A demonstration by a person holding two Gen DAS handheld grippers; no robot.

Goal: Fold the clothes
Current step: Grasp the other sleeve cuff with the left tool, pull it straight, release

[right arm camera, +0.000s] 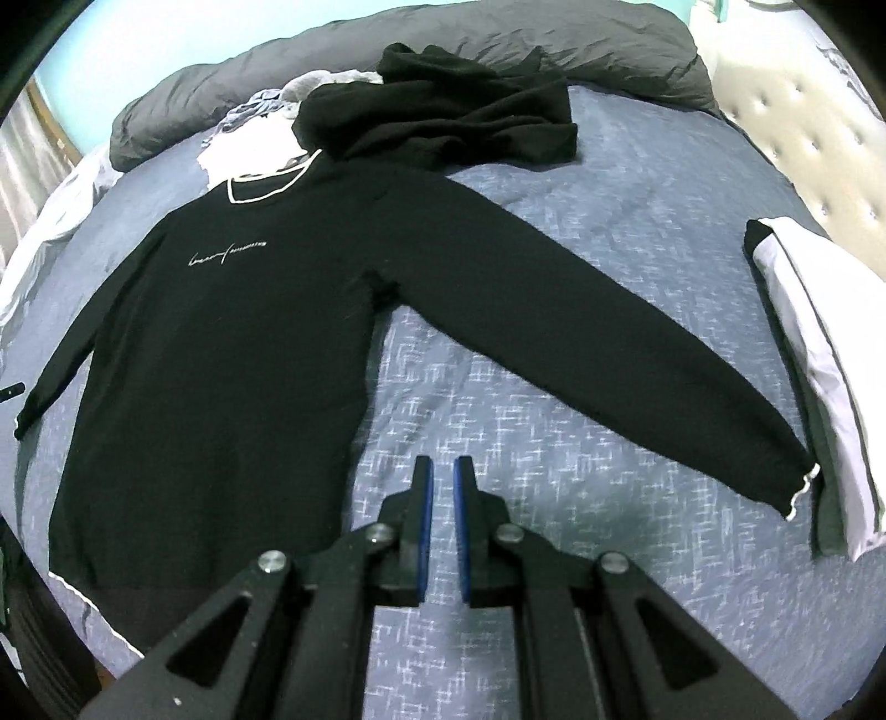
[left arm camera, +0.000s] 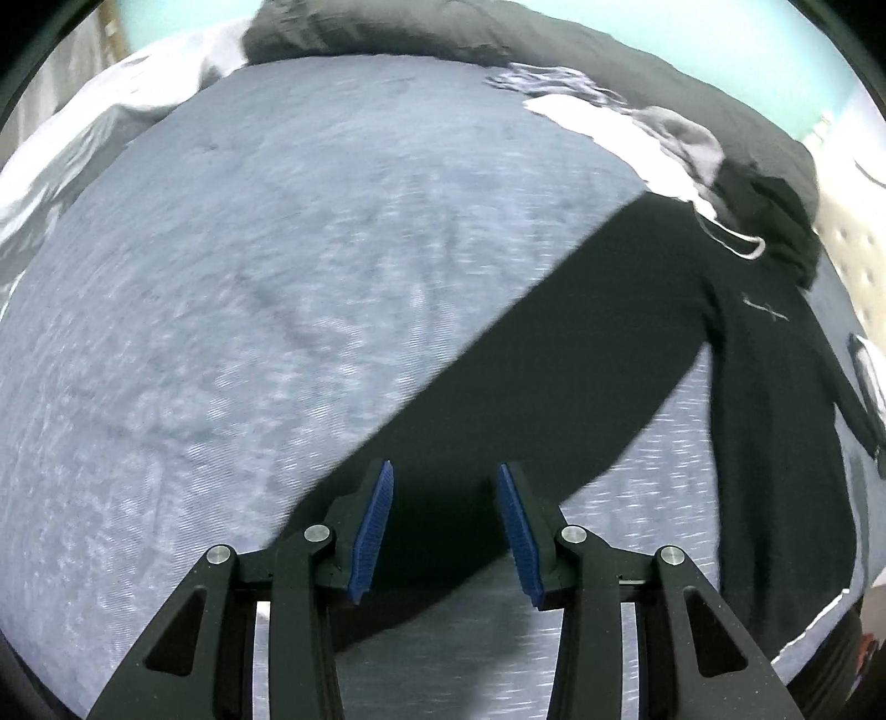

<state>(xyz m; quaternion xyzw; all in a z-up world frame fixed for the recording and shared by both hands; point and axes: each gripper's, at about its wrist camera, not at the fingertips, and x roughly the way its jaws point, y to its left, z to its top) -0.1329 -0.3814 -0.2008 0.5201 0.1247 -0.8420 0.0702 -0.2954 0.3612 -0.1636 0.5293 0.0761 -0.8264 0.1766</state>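
Observation:
A black long-sleeved sweater (right arm camera: 221, 343) with white neck trim and a small chest logo lies flat, front up, on the blue bedspread (right arm camera: 609, 221). Its right-hand sleeve (right arm camera: 581, 343) stretches out to a white-edged cuff. My right gripper (right arm camera: 443, 465) is shut with nothing in it and hovers over bare bedspread between the body and that sleeve. In the left wrist view the other sleeve (left arm camera: 526, 360) runs diagonally from the sweater's body (left arm camera: 775, 443) to under my left gripper (left arm camera: 446, 471). Its blue pads stand apart above the sleeve's end and do not press the cloth.
A crumpled black hoodie (right arm camera: 443, 122) lies past the sweater's collar, with a grey duvet (right arm camera: 498, 39) behind it. A folded white and black garment (right arm camera: 819, 387) sits at the right edge. Pale clothes (right arm camera: 50, 210) are heaped at the left. A tufted panel (right arm camera: 803, 111) borders the bed.

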